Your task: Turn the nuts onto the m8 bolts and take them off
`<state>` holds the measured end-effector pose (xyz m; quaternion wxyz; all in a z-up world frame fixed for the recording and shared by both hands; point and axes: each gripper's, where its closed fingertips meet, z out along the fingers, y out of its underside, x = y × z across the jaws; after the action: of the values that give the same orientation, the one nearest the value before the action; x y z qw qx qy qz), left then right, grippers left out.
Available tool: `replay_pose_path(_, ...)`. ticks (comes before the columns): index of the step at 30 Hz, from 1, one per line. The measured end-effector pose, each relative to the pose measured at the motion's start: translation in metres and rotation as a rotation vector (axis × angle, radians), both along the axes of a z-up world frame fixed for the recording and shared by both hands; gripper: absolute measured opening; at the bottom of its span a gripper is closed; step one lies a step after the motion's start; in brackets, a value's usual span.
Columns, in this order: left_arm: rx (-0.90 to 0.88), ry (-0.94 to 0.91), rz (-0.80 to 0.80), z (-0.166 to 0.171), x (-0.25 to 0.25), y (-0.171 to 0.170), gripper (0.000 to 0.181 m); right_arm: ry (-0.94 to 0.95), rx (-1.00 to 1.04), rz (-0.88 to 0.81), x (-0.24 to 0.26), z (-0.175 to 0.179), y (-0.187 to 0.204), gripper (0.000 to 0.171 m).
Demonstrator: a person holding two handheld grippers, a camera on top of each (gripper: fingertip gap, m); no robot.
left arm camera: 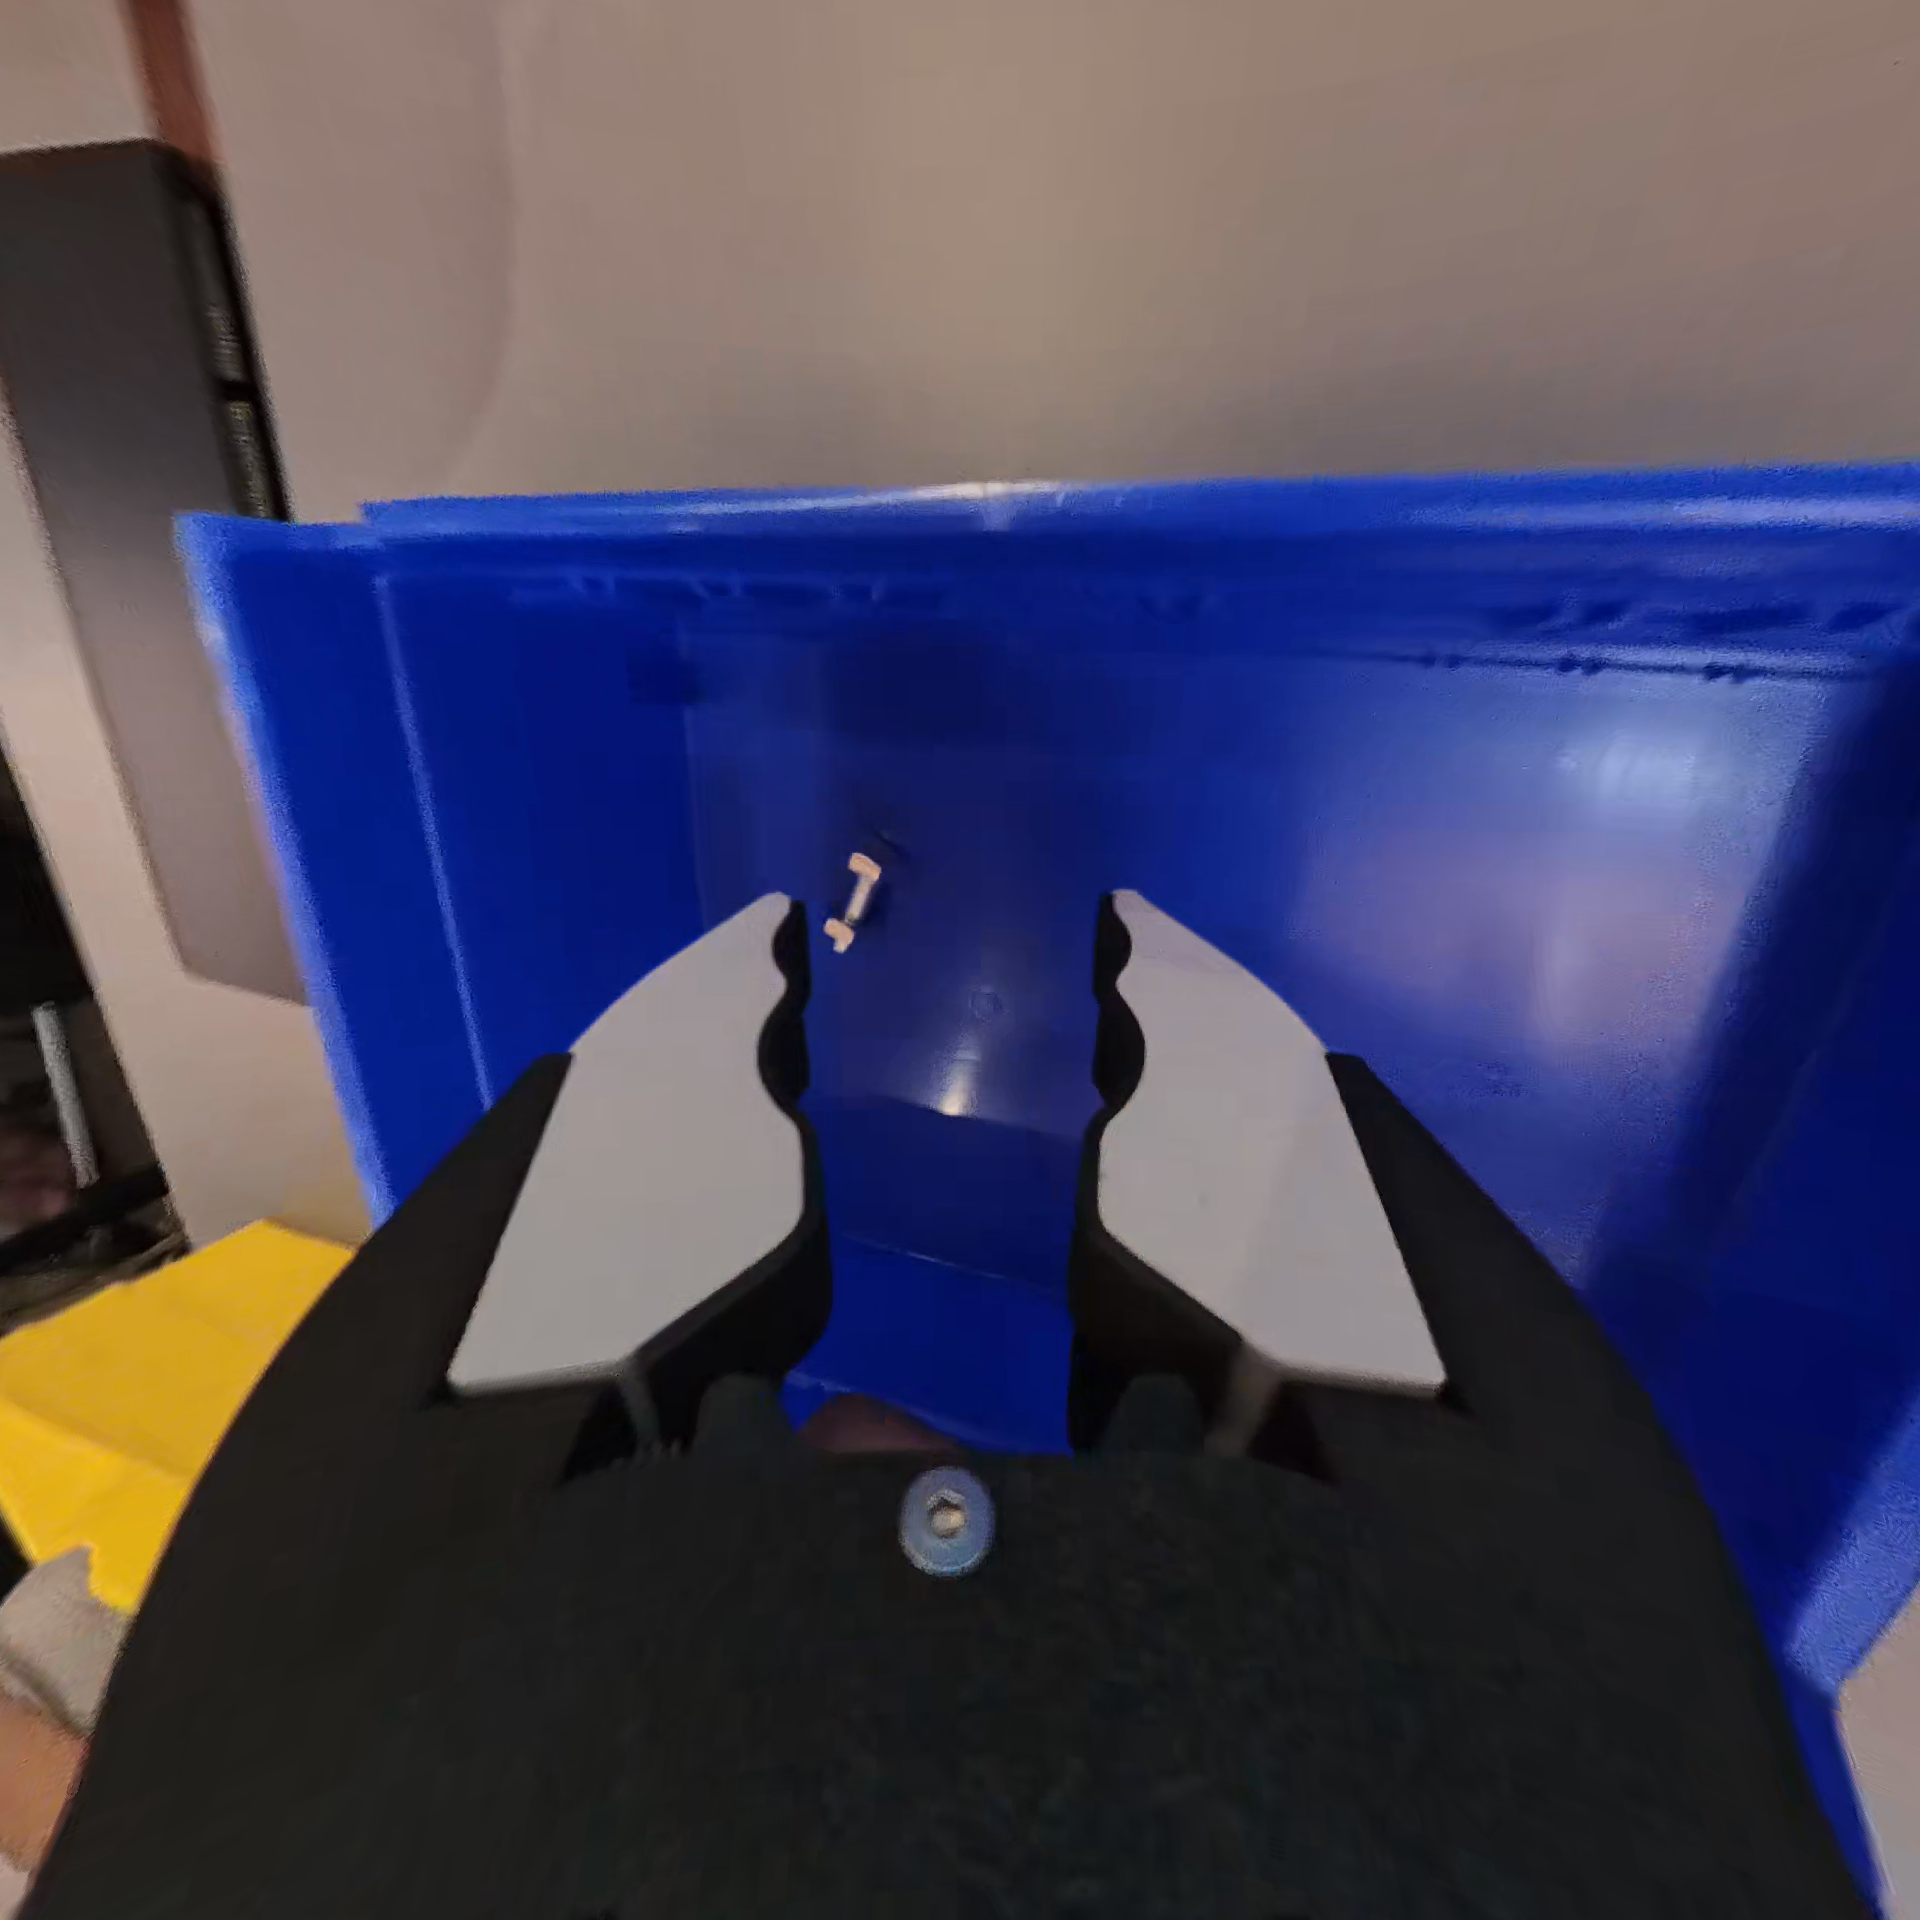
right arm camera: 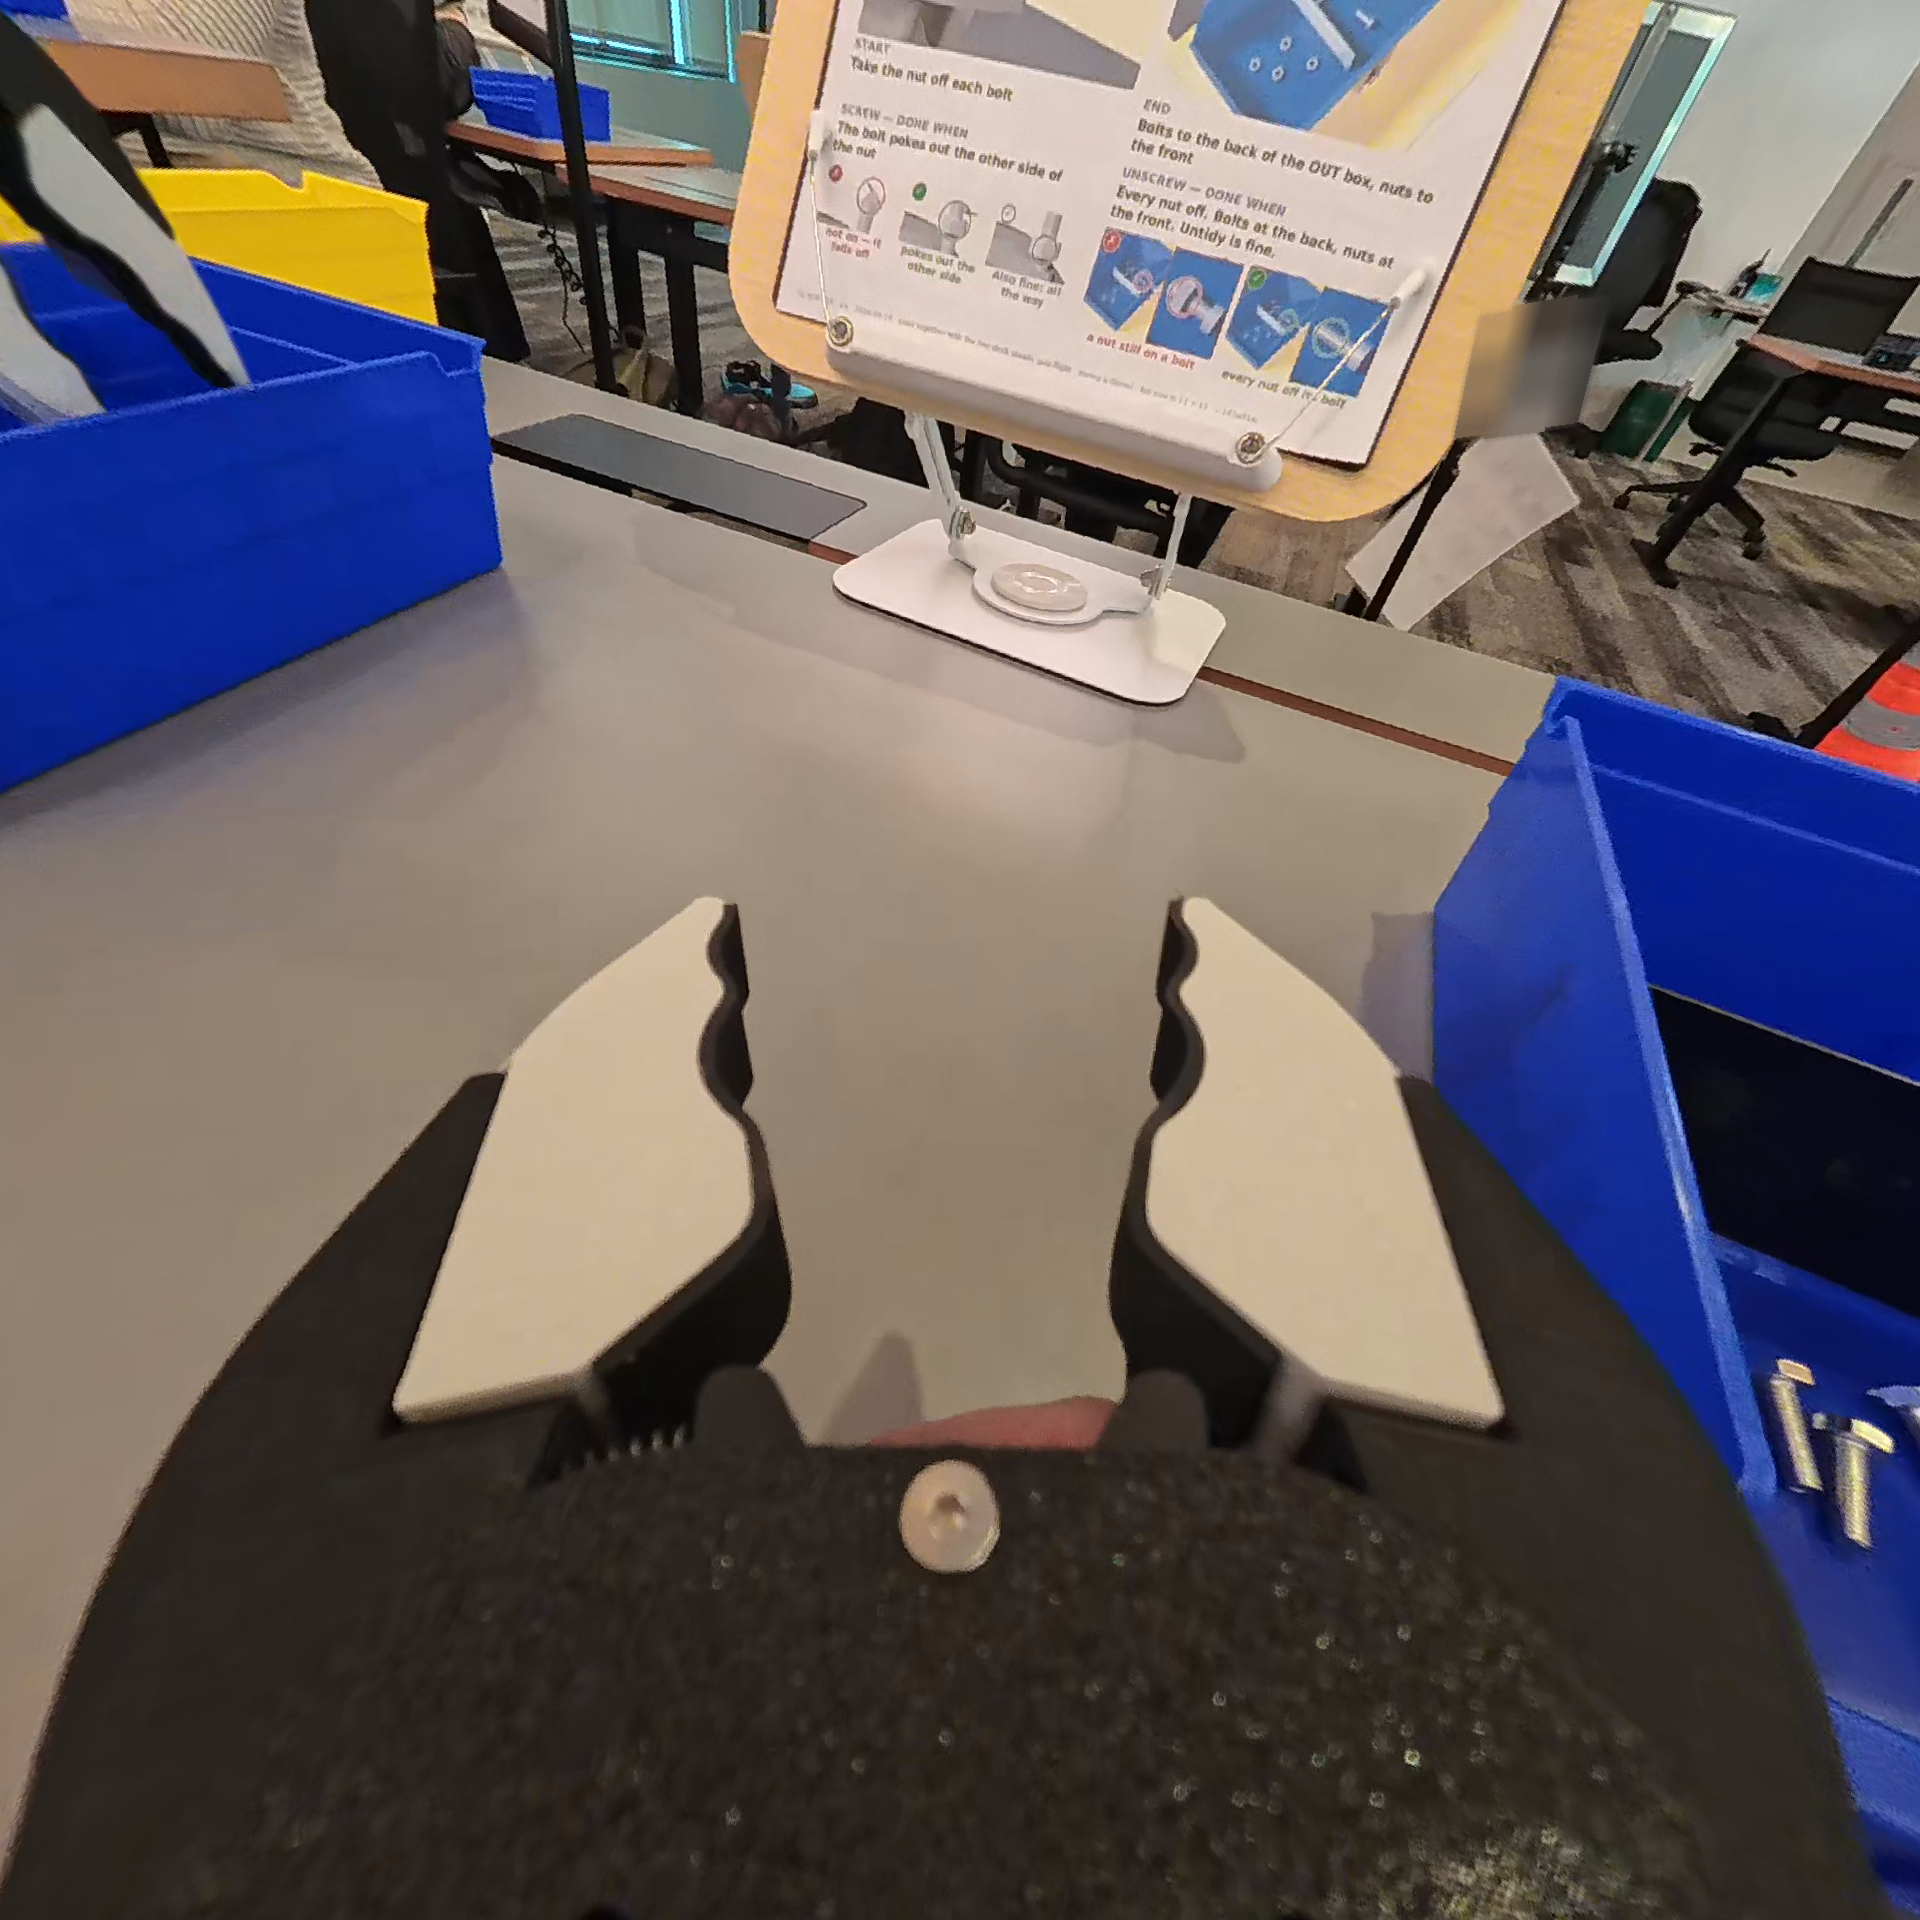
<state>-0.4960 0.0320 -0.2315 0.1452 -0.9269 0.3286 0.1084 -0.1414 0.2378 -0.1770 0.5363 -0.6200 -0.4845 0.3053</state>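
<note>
On grey table (right arm camera: 727,790), blue bins (right arm camera: 239,520).

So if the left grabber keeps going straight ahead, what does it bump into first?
Probably the floor of the blue bin. The open left gripper points into it, and the small bolt sits just left of that line. Depth is hard to judge.

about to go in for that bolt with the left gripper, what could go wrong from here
The bolt lies deep in the blue bin, just left of the open left gripper; closing as aimed would likely miss it. It is small, so a fingertip might knock it away. The view is blurred, which may make aiming harder. The right gripper is open over bare table, far from helping.
</note>
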Motion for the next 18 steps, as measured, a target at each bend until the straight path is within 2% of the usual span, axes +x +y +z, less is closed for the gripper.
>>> replay_pose_path(7,-0.159,-0.007,-0.052,-0.038,-0.029,0.010,0.064,-0.029,0.002,-0.068,0.007,-0.004,0.012,0.073)
replay_pose_path(12,-0.259,-0.033,-0.071,-0.053,-0.037,0.004,0.060,-0.050,0.020,-0.086,0.003,-0.003,0.014,0.072)
replay_pose_path(18,-0.306,-0.103,-0.071,-0.056,-0.035,0.004,0.053,-0.068,0.022,-0.080,-0.005,-0.005,0.012,0.071)
